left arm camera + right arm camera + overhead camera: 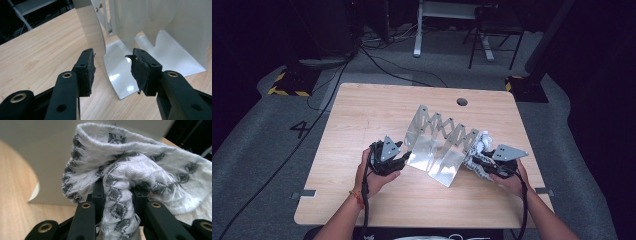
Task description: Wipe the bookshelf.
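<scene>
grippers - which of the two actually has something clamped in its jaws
The right gripper: its jaws pinch the white and grey patterned cloth. The left gripper is open, its jaws apart around the metal rack's end panel.

A lab or test room — dark all round, with one lit wooden bench (362, 115) on grey carpet (257, 145). Cables (382, 60) trail across the floor — hazard-striped stand feet (287, 85) and a painted number (300, 129) sit beside it.
</scene>
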Available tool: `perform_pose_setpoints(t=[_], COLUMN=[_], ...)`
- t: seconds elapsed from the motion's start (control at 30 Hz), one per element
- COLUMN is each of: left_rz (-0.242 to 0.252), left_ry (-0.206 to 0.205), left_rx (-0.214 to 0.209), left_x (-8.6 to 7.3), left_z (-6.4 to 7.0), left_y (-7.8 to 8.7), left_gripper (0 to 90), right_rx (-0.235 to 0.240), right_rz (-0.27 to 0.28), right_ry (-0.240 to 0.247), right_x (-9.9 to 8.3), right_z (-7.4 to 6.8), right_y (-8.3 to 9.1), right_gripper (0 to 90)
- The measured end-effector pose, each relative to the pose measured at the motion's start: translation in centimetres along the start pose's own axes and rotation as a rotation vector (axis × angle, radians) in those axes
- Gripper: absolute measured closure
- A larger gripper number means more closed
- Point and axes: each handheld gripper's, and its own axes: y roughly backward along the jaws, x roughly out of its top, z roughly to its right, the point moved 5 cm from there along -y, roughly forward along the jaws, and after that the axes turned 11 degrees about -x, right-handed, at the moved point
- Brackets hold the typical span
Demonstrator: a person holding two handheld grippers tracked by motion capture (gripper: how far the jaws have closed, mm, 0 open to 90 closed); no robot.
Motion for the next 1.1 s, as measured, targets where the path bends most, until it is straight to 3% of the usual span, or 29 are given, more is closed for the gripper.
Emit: perform_pose_setpoints(t=[0.2,0.43,0.57,0.67,0.8,0.93,1.1], left_rz=[0.056,0.146,0.196,0.217,0.225,0.160,0.082], left_ry=[0.005,-0.048,-0.066,-0.090,-0.100,-0.114,-0.054], left_rx=[0.025,0.073,0.076,0.062,-0.005,-0.092,-0.206], left_x=[0.7,2.9,4.0,4.7,5.1,4.5,3.1], left_z=[-0.5,0.5,1.5,2.5,4.1,5.6,6.7], left_y=[0.8,3.3,4.4,4.8,4.1,1.5,-2.3], left_gripper=[52.7,47.8,46.8,46.5,47.5,48.1,49.7], right_rx=[0.101,0.240,0.252,0.234,0.158,0.032,-0.121], right_rz=[-0.032,-0.040,-0.029,-0.005,0.045,0.066,0.057], right_ry=[0.104,0.201,0.240,0.220,0.148,0.071,-0.013], right_x=[0.1,0.4,0.9,1.3,2.0,2.2,1.6], right_z=[-2.9,-6.8,-8.0,-7.3,-5.0,-2.3,0.7], right_y=[-0.1,-0.2,-0.1,0.3,1.3,2.1,2.3], right_gripper=[71.8,71.9,72.2,72.7,73.1,73.3,73.3])
